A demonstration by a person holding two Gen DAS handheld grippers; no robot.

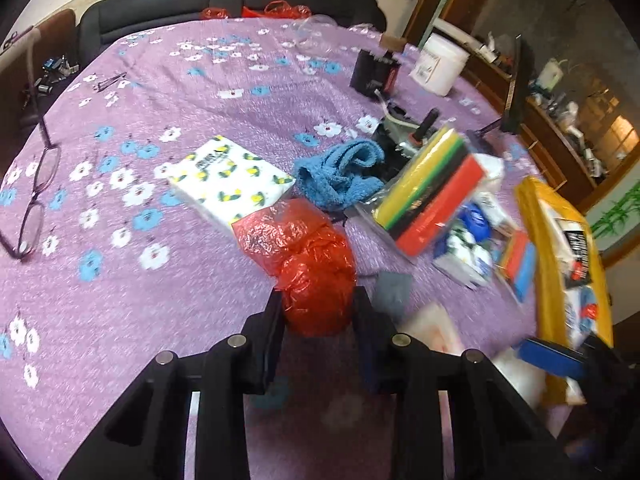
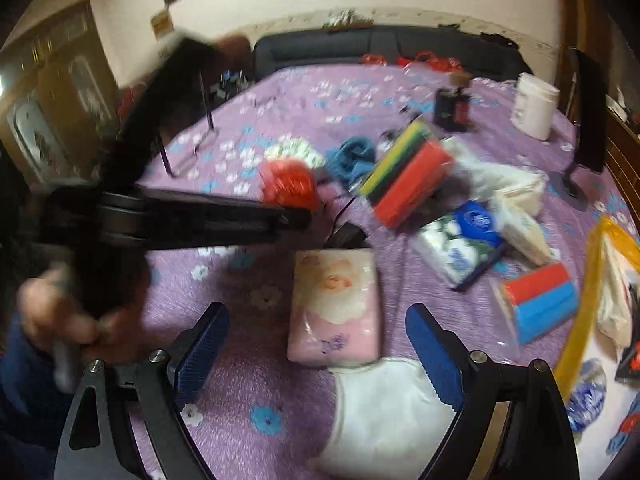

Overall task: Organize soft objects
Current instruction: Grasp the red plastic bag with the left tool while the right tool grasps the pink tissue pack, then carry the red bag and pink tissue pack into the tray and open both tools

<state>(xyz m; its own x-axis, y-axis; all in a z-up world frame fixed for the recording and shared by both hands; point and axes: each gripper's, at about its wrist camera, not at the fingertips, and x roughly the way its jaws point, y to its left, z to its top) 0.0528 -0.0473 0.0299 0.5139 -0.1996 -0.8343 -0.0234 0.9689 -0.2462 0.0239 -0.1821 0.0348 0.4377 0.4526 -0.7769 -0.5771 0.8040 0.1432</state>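
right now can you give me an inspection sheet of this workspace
surface: purple flowered sheet, wrinkled, mostly covered on the right.
job's things: red bag; blue towel; lemon tissue pack; pink tissue pack; sponge pack; white cloth.
clutter: glasses; white tub; yellow bag; black box.
grippers: left gripper, jaws either side of the red bag, contact unclear; right gripper, jaws open wide around the near end of the pink tissue pack.
cables: thin dark cord by the red bag.
surroundings: dark headboard; wooden cabinet.
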